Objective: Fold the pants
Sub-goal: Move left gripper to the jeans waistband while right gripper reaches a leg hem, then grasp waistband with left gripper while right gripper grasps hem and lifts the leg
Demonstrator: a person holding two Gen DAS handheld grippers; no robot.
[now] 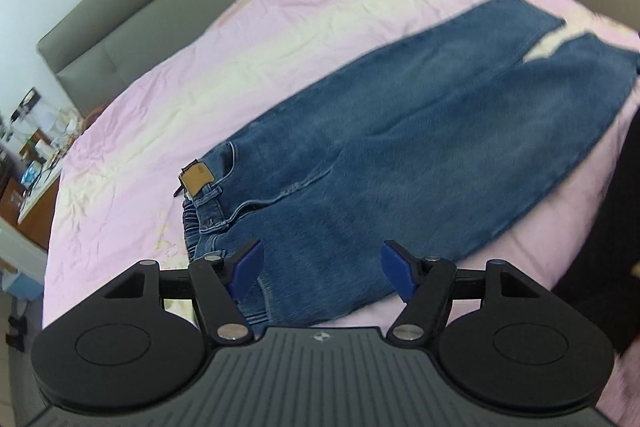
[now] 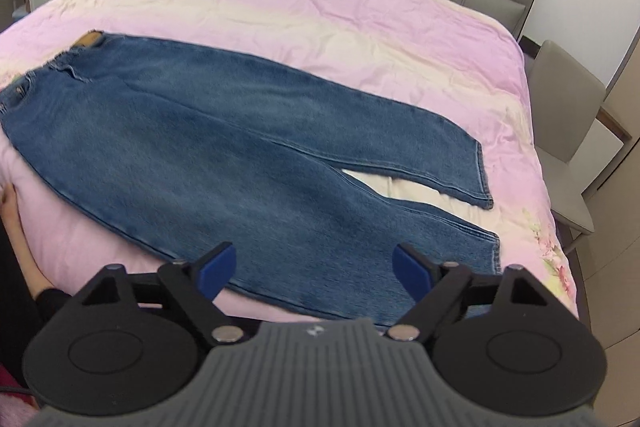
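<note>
A pair of blue jeans (image 2: 240, 147) lies flat and unfolded on a pink and cream bedspread (image 2: 320, 19), waistband toward the upper left of the right wrist view and the two leg hems toward the right, where a narrow wedge of spread shows between the legs. The right gripper (image 2: 316, 271) hovers low in the frame over the near leg close to its hem, jaws wide apart and gripping nothing. In the left wrist view the left gripper (image 1: 322, 275) stands over the waist end of the jeans (image 1: 420, 147), its blue pads (image 1: 248, 267) spread wide with denim below them but not pinched. Bare bedspread (image 1: 180, 87) stretches broadly above and to the left of the garment up to the grey headboard (image 1: 132, 19). Only the right wrist view shows a grey chair (image 2: 568, 131) beside the bed's right edge and a forearm (image 2: 16, 227) at the left border; only the left wrist view shows the tan waist patch (image 1: 196, 179) up close and a cluttered side table (image 1: 36, 163) at the left edge.
</note>
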